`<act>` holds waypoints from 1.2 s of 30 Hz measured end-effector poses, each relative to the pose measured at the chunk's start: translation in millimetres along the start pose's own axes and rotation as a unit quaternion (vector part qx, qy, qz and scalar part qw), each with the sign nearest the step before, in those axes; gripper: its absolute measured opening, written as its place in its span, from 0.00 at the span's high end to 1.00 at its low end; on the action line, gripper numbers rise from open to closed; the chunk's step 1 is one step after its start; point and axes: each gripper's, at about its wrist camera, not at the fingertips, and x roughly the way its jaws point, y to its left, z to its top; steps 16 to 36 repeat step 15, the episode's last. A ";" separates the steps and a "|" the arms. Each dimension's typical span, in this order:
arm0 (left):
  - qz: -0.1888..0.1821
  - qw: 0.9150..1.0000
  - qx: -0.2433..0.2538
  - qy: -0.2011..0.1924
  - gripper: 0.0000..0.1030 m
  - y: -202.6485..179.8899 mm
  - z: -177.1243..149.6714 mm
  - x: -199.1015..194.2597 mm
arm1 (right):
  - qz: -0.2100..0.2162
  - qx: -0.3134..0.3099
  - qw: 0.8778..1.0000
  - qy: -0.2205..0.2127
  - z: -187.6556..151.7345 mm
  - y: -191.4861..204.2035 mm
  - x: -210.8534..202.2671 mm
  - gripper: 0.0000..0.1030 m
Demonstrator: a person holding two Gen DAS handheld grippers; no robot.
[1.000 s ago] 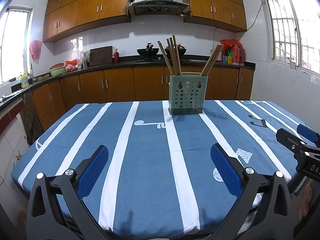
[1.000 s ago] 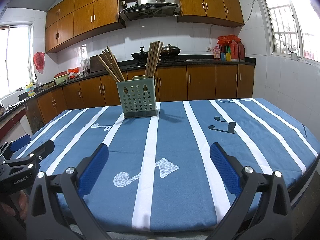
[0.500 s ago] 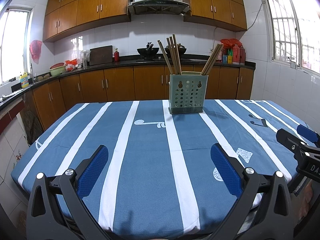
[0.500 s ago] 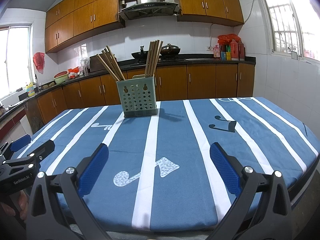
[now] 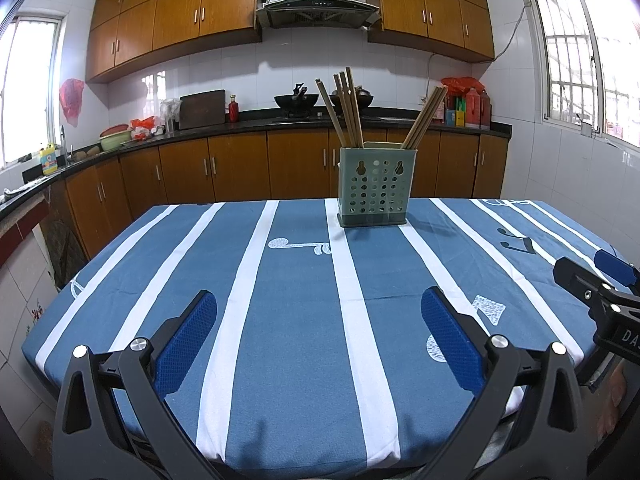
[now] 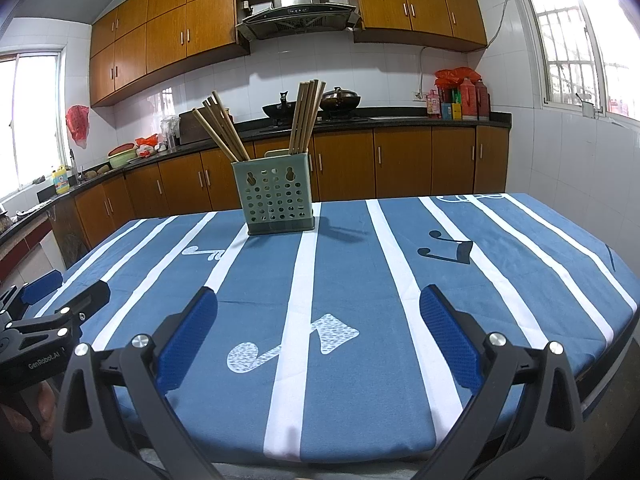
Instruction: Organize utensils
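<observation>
Meanwhile, chopsticks [image 5: 348,114] stand in green holder [image 5: 374,188] on tablecloth [image 5: 296,320].

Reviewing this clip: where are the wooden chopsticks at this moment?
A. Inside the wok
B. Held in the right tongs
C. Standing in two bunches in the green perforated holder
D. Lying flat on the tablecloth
C: the chopsticks stand in two bunches in the green perforated holder; both tongs are open and empty.

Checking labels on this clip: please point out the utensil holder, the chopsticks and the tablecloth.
utensil holder [image 5: 375,188]: left wrist view, middle of its perforated front wall.
chopsticks [image 6: 305,118]: right wrist view, mid-shaft of the upright bundle on the holder's right.
tablecloth [image 6: 360,280]: right wrist view, bare blue stripe near the middle.
</observation>
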 end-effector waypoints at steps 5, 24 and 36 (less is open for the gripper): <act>-0.001 1.000 -0.001 -0.001 0.02 0.7 -1.7 -0.3 | 0.000 0.000 1.000 0.000 -0.3 0.7 -0.1 0.04; 0.001 1.000 -0.004 0.006 0.02 4.3 -7.2 1.5 | 0.000 0.000 1.000 0.000 0.7 0.1 -0.2 0.04; 0.001 1.000 -0.004 0.006 0.02 4.3 -7.2 1.5 | 0.000 0.000 1.000 0.000 0.7 0.1 -0.2 0.04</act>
